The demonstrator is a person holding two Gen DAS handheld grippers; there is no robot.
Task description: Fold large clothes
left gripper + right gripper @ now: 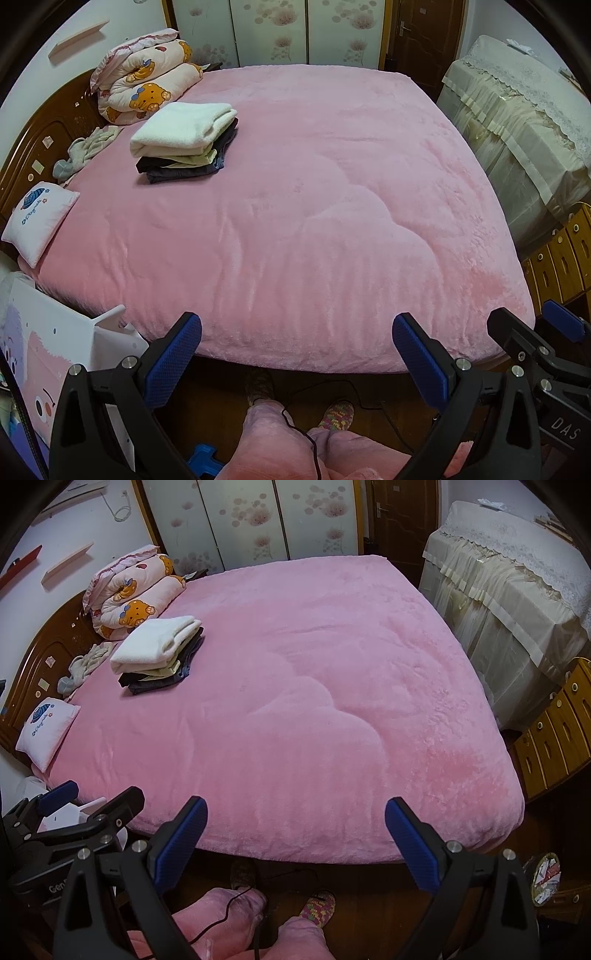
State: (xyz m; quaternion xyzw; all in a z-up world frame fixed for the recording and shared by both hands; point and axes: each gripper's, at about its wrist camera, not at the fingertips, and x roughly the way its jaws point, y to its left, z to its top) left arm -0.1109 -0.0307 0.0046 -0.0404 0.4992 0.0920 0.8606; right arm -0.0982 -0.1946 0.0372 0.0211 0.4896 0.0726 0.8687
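A stack of folded clothes (184,142) (157,651), white on top and dark beneath, rests on the pink bed (314,203) (314,701) toward its far left. My left gripper (297,326) hovers open over the bed's near edge, nothing between its blue pads. My right gripper (295,812) is also open and empty above the same edge. In the left wrist view the right gripper (532,328) shows at the lower right; in the right wrist view the left gripper (92,797) shows at the lower left. Both are far from the stack.
A rolled bear-print quilt (147,79) (129,590), loose small garments (86,149) and a small white pillow (38,221) (46,731) lie by the wooden headboard. A lace-covered cabinet (517,122) and wooden drawers (557,731) stand right of the bed. The person's pink-trousered legs and slippers (334,415) stand below.
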